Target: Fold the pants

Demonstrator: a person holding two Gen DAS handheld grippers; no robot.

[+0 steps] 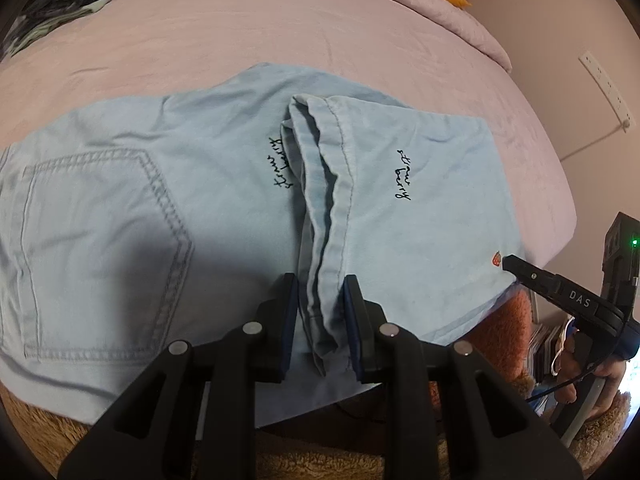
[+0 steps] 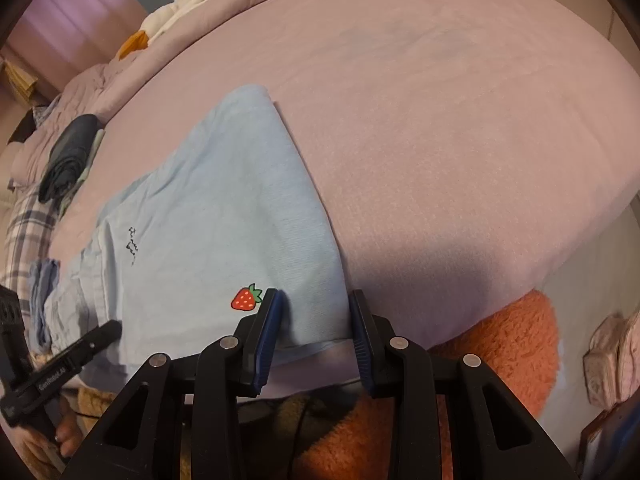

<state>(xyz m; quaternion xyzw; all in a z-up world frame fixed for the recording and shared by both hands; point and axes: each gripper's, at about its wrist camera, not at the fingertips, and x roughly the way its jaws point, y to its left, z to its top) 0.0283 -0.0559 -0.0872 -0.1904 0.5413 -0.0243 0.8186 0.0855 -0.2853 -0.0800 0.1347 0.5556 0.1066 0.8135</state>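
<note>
While both grippers tilt steeply down at the bed's (image 1: 280,28) near edge:
Left gripper (image 1: 320,304) clenches light-blue pants' (image 1: 420,208) hems; right gripper (image 2: 314,320) grasps their folded corner.

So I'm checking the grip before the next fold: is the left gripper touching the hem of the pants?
Touching. The left wrist view shows the left gripper with both blue pads pressed against the bunched hem of the pants.

Pants (image 1: 224,184): soft matt lt-blue cloth w/ stitched seams. Sheet (image 2: 440,120): matt lilac fabric. Rug (image 2: 512,344), 5 o'clock: fuzzy orange. Grippers: matt blk plastic.
</note>
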